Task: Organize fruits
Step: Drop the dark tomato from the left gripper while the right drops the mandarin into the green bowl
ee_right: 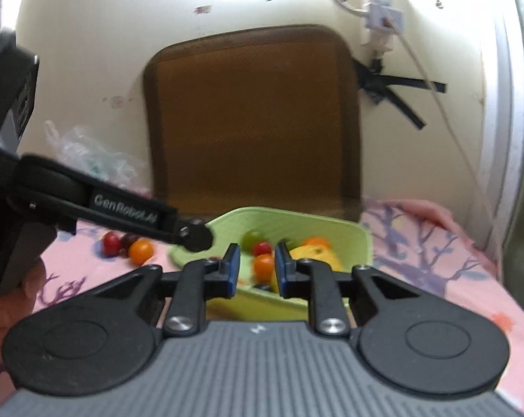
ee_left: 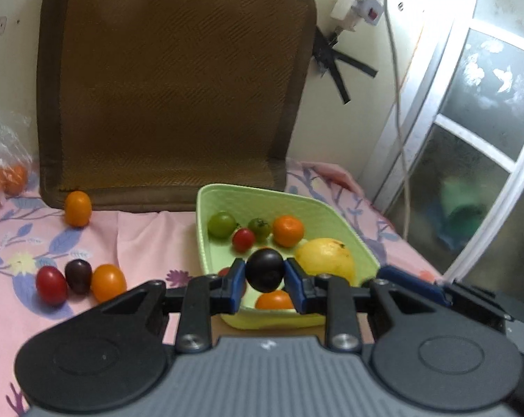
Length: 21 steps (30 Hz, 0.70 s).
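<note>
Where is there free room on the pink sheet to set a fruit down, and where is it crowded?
Free: the pink sheet between the lone orange tomato and the green basket, and the strip right of the basket. Crowded: the basket floor, and the three tomatoes touching in a row. The left gripper holds a dark tomato.

Right gripper [ee_right: 256, 267] jaws clamp orange tomato [ee_right: 264, 266] over green basket [ee_right: 335, 229]; left gripper [ee_right: 192, 234] alongside.
</note>
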Tool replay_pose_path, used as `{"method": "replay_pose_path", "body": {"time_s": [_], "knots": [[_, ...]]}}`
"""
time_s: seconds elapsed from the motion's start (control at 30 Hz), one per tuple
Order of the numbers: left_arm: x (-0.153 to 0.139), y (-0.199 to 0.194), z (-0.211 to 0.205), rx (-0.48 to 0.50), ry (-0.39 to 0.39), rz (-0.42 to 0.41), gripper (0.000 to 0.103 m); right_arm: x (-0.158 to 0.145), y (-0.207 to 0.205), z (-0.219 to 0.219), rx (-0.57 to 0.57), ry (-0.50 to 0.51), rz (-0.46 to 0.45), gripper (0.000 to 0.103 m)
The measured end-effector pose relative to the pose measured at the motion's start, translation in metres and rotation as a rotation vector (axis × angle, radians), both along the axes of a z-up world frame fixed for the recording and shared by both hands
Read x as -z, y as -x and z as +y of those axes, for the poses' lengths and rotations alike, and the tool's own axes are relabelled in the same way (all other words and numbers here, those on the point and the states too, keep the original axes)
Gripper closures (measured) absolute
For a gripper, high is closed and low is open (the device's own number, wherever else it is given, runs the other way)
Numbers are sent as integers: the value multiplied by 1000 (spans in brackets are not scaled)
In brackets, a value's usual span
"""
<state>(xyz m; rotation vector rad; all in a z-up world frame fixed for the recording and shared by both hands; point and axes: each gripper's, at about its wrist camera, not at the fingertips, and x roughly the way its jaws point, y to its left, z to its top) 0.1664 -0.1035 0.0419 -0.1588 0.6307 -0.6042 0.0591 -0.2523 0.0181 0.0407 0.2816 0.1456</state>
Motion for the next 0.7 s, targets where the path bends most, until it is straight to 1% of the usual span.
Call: {"method": "replay_pose_path", "body": {"time_s": [0.07, 0.13, 0.17, 0.2, 0.23, 0.3, 0.37, 0.4, 0.43, 0.47, 0.53, 0.6, 0.7], "knots": [[3, 7, 4, -2, 8, -11, 77, 2, 9, -14, -27, -57, 27, 78], [8, 11, 8, 7, 32, -12, 77, 11, 22, -22, -49, -93, 69, 72], [8, 15, 9, 3, 35, -26, 77, 16, 26, -23, -55, -102, 93, 68], [8, 16, 7, 1, 26, -35, 77, 20, 30, -21, -65, -102, 115, 63], [8, 18, 6, 0, 22, -38, 77, 23, 32, -18, -74, -97, 128, 61], [7, 18, 3, 6, 17, -39, 77, 28, 30, -8, -97, -86, 151, 46], [5, 17, -1, 9, 2, -41, 77, 32, 24, 5, -118, -55, 172, 46], [3, 17, -1, 13, -2, -46, 77, 34, 18, 11, -121, -27, 198, 49], [2, 16, -3, 14, -8, -52, 77, 36, 13, 17, -125, -2, 226, 58], [1, 15, -5, 17, -15, -59, 77, 35, 10, 19, -119, 15, 223, 61], [-2, 12, -9, 23, -24, -66, 77, 33, 14, 20, -116, 16, 194, 62], [-4, 5, -14, 26, -31, -67, 77, 27, 17, 18, -98, 4, 137, 62], [-7, -10, -20, 17, -28, -50, 76, 12, 10, 18, -55, -4, 52, 62]]}}
